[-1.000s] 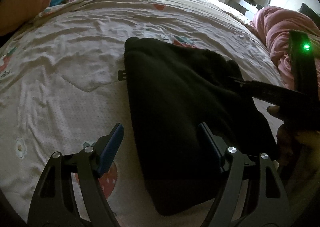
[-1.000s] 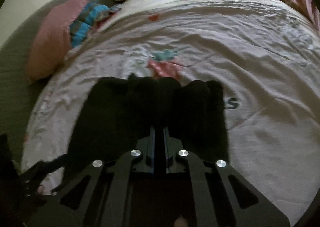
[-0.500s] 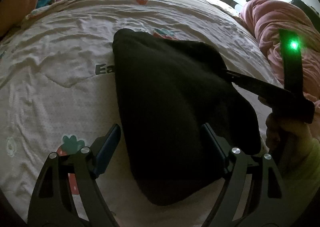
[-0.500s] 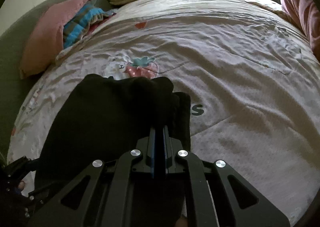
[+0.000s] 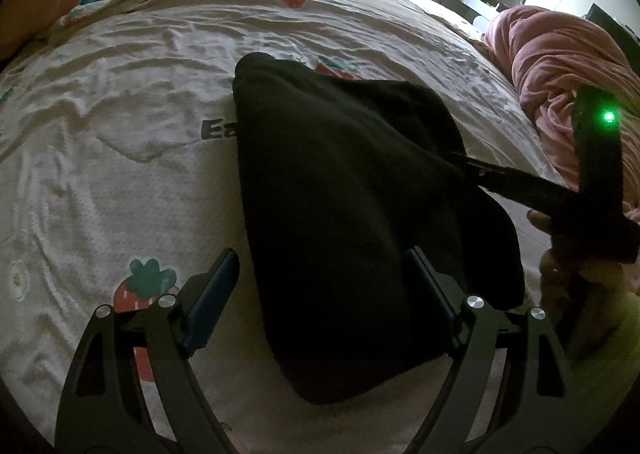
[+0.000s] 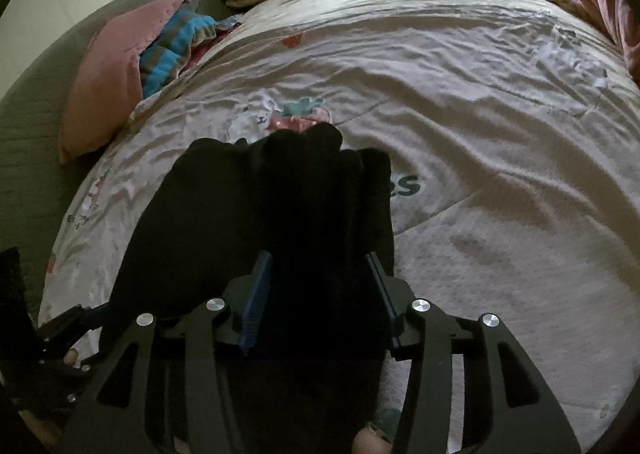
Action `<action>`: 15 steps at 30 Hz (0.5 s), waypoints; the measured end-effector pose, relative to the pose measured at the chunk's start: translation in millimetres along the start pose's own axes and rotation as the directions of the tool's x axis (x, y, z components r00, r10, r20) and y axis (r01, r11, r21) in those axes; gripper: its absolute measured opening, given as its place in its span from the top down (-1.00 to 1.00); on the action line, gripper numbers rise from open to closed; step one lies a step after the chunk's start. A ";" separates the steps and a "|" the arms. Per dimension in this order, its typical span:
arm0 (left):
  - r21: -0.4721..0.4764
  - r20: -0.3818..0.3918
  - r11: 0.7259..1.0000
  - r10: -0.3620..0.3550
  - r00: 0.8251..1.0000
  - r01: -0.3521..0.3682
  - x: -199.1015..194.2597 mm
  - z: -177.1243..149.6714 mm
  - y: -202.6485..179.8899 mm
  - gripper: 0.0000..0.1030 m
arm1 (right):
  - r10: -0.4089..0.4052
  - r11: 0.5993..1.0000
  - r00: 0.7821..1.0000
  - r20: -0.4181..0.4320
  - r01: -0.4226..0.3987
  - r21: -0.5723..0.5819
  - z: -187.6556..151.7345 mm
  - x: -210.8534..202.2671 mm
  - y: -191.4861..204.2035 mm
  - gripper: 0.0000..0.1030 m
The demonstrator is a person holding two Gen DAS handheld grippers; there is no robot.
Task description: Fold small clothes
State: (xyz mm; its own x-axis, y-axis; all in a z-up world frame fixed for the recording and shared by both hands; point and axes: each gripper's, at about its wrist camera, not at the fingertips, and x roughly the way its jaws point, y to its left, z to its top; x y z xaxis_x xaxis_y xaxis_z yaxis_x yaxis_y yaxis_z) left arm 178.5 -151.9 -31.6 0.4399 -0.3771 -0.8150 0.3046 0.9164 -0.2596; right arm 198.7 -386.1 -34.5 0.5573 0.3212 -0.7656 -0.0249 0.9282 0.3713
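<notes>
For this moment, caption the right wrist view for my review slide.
Right gripper, jaws just opened, above a folded black garment on the printed bedspread.

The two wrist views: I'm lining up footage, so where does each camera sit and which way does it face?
Left wrist: rides the left gripper, looking down over the black garment on the bed; the right hand shows.
Right wrist: rides the right gripper, jaws just opened with the garment between them, facing the pink pillow.
Both show garment and bed.

Matt black fleecy garment [image 5: 352, 190] lies on a wrinkled, printed cotton-like bedspread [image 5: 120, 102].
</notes>
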 end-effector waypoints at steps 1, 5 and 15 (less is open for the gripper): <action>0.002 0.001 1.000 0.001 1.000 -0.001 -0.6 -0.1 -0.2 -0.49 | 0.001 1.000 1.000 0.000 -0.001 0.006 -0.5 1.7 -1.3 0.05; 0.006 0.003 1.000 0.005 1.000 -0.005 -1.6 -0.3 -1.3 -0.50 | 0.049 0.999 0.999 0.006 -0.049 0.017 -2.6 5.4 -1.8 0.57; 0.021 0.015 1.000 -0.001 1.000 0.001 -11.5 2.2 -8.8 -0.50 | 0.032 0.995 0.991 0.127 -0.020 -0.095 8.7 -37.6 14.6 0.78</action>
State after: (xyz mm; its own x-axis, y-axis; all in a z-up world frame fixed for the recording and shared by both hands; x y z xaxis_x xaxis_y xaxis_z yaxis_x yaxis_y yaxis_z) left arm 172.5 -155.9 -18.8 0.4520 -0.3800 -0.8070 0.3229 0.9131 -0.2490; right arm 184.6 -386.3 4.3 0.6568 0.3247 -0.6806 -0.1153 0.9352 0.3350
